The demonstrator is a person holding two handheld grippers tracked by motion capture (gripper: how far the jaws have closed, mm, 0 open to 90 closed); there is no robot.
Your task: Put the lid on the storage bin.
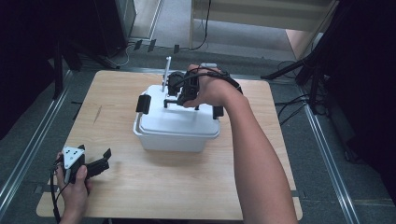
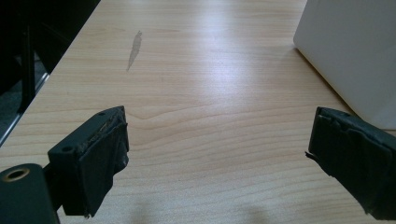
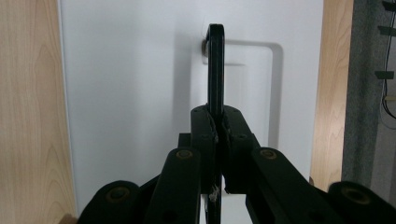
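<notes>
High view. A white lidded box (image 1: pixel 177 123) is set on a light wooden table (image 1: pixel 140 186), a little beyond the table's middle. Black latches are seen at the left end (image 1: pixel 143 103) and the right end (image 1: pixel 217 111) of the lid (image 1: pixel 180 122). A black handle (image 1: pixel 173 101) stands up from the top of the lid, toward its far edge. The right gripper (image 1: pixel 180 95) is held over the far part of the box, and its jaws are clamped on that handle. A thin pale rod (image 1: pixel 166 73) rises just behind the box, beside the right gripper. The left gripper (image 1: pixel 100 161) is held low at the near left corner of the table, well apart from the box, with its jaws spread and nothing between them.

Left gripper view. The left gripper (image 2: pixel 217 154) is seen with its two black jaws wide apart above bare tabletop (image 2: pixel 205 70). A corner of the white box (image 2: pixel 355 51) is shown at the upper right, just beyond the right-hand jaw. A faint grey smear (image 2: pixel 134 49) is noted on the wood, far left of the box.

Right gripper view. The right gripper (image 3: pixel 215 126) is seen from above the box lid (image 3: pixel 130 84), its jaws pressed together on the thin black handle (image 3: pixel 215 65), which is viewed edge-on. A shallow rectangular recess (image 3: pixel 261 88) in the lid lies around the handle. Table wood (image 3: pixel 28 112) is visible on both sides of the box.
</notes>
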